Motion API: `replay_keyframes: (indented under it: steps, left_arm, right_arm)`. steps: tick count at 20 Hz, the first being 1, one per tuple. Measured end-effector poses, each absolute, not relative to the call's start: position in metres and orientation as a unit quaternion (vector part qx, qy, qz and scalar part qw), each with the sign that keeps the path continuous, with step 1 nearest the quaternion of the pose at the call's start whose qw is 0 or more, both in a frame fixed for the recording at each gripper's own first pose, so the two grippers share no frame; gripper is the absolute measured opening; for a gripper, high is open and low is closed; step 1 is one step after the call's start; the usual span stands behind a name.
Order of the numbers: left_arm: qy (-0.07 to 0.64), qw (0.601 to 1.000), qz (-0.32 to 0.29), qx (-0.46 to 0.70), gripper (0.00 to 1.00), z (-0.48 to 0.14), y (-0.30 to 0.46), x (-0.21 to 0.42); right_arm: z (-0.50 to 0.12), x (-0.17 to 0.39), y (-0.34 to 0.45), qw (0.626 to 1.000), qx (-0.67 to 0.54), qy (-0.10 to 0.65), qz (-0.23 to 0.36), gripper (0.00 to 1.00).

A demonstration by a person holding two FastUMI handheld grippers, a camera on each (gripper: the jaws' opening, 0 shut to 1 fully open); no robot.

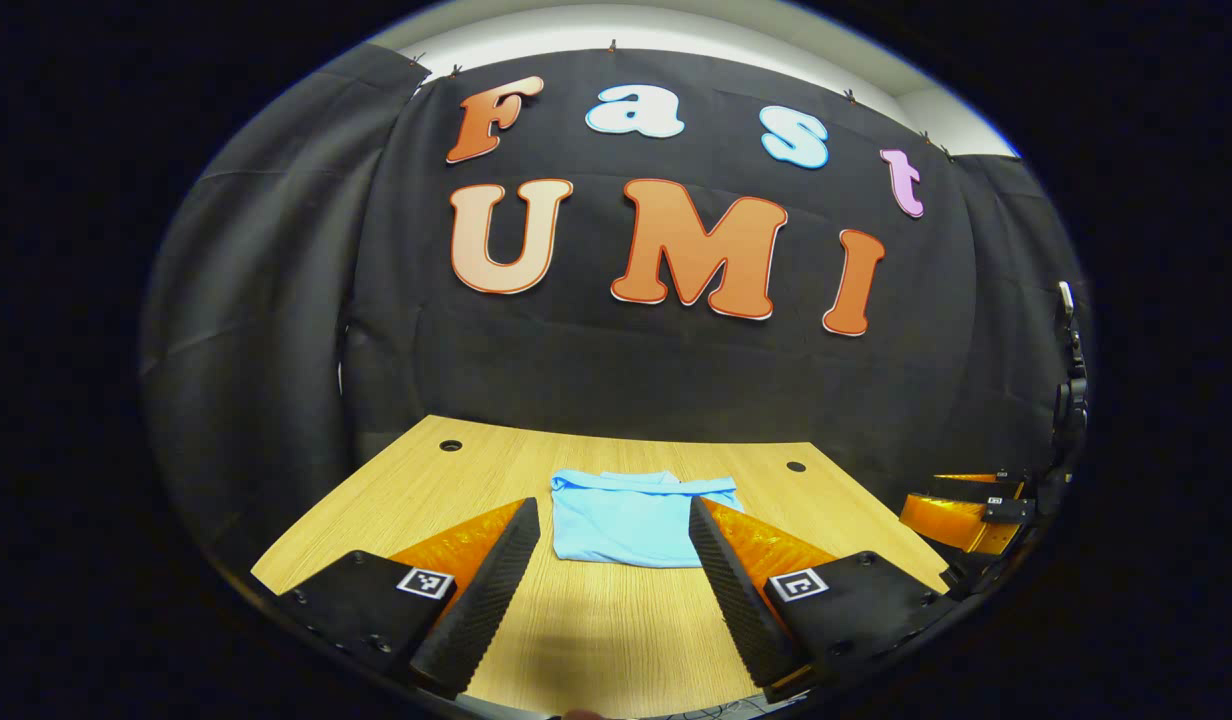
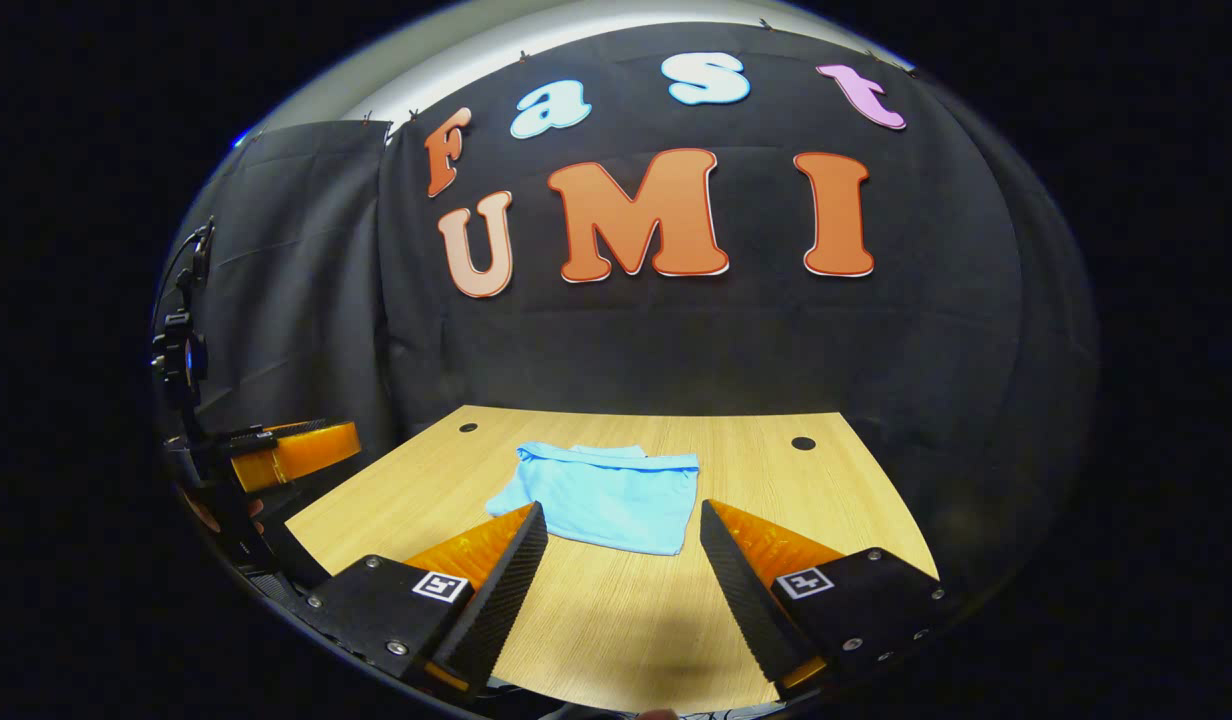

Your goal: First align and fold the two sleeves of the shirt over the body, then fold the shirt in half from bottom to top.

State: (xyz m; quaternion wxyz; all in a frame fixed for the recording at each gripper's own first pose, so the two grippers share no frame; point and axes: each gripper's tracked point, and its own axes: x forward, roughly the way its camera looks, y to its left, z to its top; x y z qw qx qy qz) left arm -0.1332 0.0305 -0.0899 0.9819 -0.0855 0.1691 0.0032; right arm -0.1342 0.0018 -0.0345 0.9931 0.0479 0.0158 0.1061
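Left gripper view: I count one shirt (image 1: 631, 518), a compact folded rectangle mid-table (image 1: 596, 640), so I judge all folds done with nothing left; my left gripper (image 1: 608, 585) and right gripper (image 2: 616, 590), two in all, gape wide and empty above the near edge.

Light blue shirt (image 1: 631, 517) folded into a compact rectangle; lies flat on the table, collar edge toward the far wall.

Wooden table (image 1: 596, 620) with two holes (image 1: 451, 445).
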Motion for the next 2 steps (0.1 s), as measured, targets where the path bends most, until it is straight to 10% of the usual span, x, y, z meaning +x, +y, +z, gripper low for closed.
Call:
replay_keyframes:
  steps: [2]
  left_arm:
    - [0.149,0.984,0.006,-0.093,0.99,-0.0769,0.034,-0.1395]
  right_arm:
    - [-0.0325,-0.1427,0.0078,0.993,0.047,0.011,0.107,0.96]
